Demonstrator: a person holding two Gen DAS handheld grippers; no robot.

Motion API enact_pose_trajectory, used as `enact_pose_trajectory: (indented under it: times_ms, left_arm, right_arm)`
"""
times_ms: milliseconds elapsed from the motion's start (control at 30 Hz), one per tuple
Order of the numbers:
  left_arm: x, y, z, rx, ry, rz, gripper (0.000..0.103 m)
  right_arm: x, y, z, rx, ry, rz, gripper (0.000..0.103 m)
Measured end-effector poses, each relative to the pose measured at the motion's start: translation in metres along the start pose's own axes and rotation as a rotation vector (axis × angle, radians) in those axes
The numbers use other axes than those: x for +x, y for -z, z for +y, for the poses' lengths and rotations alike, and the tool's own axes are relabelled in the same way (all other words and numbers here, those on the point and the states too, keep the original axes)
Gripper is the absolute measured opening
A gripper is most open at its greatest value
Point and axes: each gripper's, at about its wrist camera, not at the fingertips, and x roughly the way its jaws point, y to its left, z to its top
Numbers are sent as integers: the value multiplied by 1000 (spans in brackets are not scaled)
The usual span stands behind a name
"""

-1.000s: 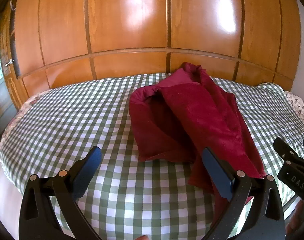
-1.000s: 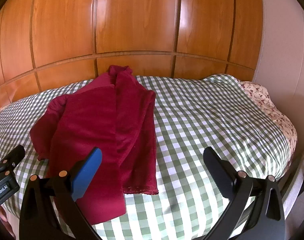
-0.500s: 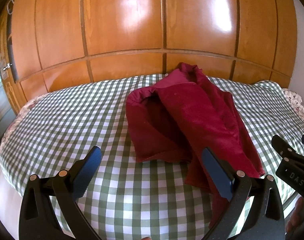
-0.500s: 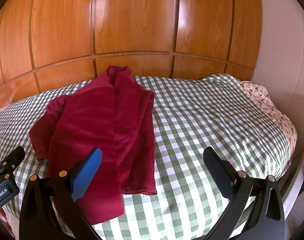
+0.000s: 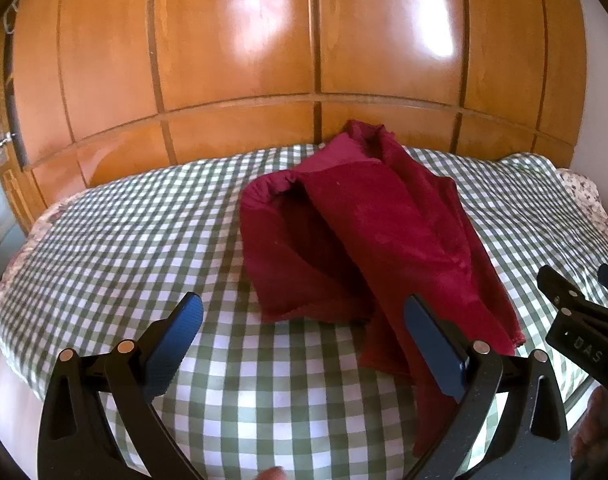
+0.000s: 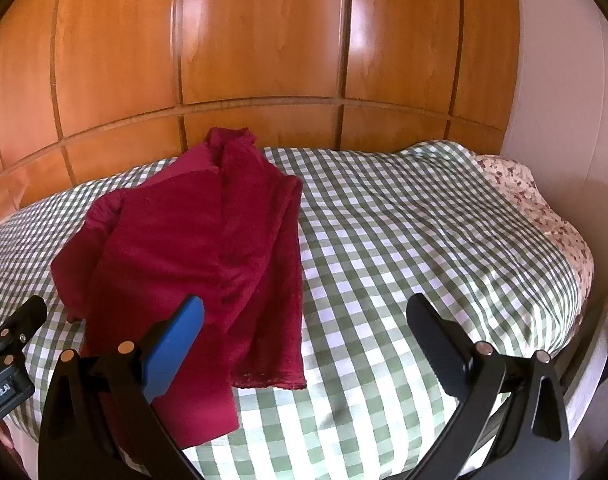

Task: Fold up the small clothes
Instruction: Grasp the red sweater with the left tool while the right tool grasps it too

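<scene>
A dark red garment (image 5: 367,240) was seen lying loosely bunched on a bed covered by a green-and-white checked sheet (image 5: 136,240). In the left wrist view it was placed at the centre and right of the frame, with its near end draped over the front edge of the bed at lower right. In the right wrist view the same garment (image 6: 192,256) was found in the left half of the frame, its lace-trimmed hem lying toward lower centre. The checked sheet (image 6: 423,240) was left bare across the right half.

The left hand-held gripper (image 5: 304,332) was held above the near edge of the bed, jaws spread wide, nothing gripped. The right hand-held gripper (image 6: 305,332) was likewise spread wide and empty, its left finger overlapping the garment in the frame; contact could not be judged.

Glossy wooden panelling (image 5: 304,48) was noted behind the bed, filling the upper part of both frames
</scene>
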Motion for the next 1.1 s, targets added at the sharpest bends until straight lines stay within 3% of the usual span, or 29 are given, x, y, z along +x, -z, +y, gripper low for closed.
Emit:
enact_pose_trajectory:
  times_ms: [200, 333, 467, 533, 633, 667, 700, 733, 800, 833, 967, 1100]
  left_arm:
    - [11, 3, -8, 29, 49, 56, 100]
    - [13, 5, -18, 60, 147, 89, 100]
    - [10, 11, -49, 197, 323, 104, 95]
    - [13, 18, -70, 282, 409, 136, 85]
    - [24, 30, -94, 384, 436, 178, 84]
    - [30, 34, -101, 417, 436, 193, 81]
    - [36, 39, -107, 445, 425, 207, 64]
    - [44, 45, -112, 472, 397, 227, 38]
    - [49, 47, -107, 441, 407, 254, 11]
    - [45, 41, -99, 401, 434, 240, 8]
    - [26, 4, -52, 203, 562, 162, 8]
    - [16, -36, 3, 21, 560, 66, 8]
  right_arm:
    - [16, 3, -13, 22, 1, 49, 101]
    - [37, 9, -32, 79, 5, 135, 101]
    - [50, 15, -59, 148, 21, 181, 100]
    - [52, 16, -69, 171, 27, 179, 100]
    - [54, 14, -81, 205, -5, 185, 96]
    - [54, 14, -84, 213, -20, 189, 95]
    - [55, 14, -86, 222, -37, 194, 94]
    - [56, 14, -87, 232, -62, 199, 91]
    - [58, 13, -85, 244, -112, 218, 83]
    - [61, 13, -83, 248, -153, 230, 77]
    - [71, 2, -66, 232, -280, 257, 60]
    - [87, -11, -32, 153, -366, 272, 57]
